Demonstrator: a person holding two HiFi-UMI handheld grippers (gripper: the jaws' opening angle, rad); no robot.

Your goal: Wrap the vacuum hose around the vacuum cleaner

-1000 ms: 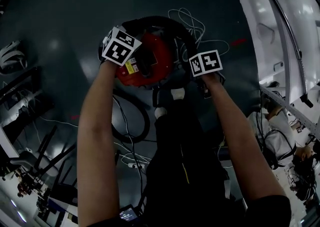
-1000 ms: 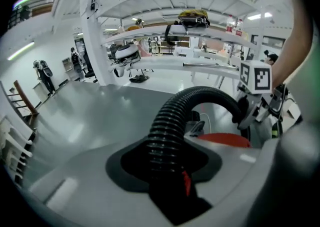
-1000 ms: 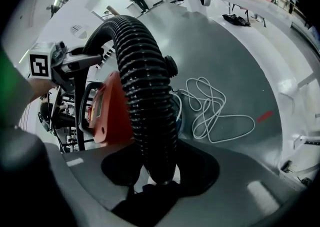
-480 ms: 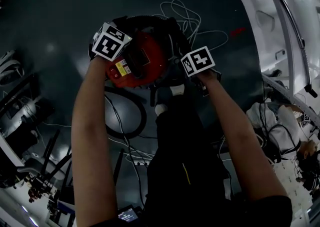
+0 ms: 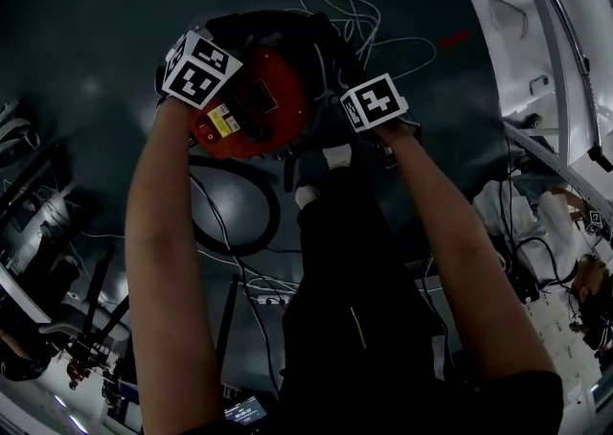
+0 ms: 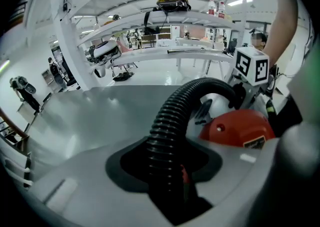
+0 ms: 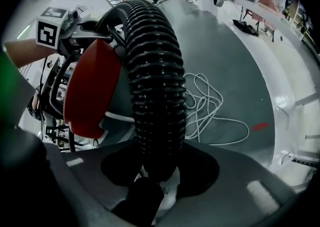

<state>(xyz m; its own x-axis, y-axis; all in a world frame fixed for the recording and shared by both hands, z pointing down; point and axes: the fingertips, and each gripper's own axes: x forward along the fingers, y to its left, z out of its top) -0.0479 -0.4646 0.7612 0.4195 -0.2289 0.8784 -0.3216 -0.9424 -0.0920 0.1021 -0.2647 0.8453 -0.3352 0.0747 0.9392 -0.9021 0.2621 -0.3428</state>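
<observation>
The red vacuum cleaner stands on the dark floor, seen from above in the head view. Its black ribbed hose arches over the far side of the body. My left gripper is at the vacuum's left. Its jaws have just been closing, and the hose runs between them, gripped. My right gripper is at the vacuum's right, shut on another stretch of the hose. The red body lies just left of that stretch. Both marker cubes hide the fingertips in the head view.
A loose white cord lies coiled on the floor beyond the vacuum. A black loop of hose or cable lies by my feet. White benches run along the right, and chairs and stands crowd the left edge.
Both grippers have sunk a little with the hose, closer around the red body. The whole scene has shifted up and left in the head view.
</observation>
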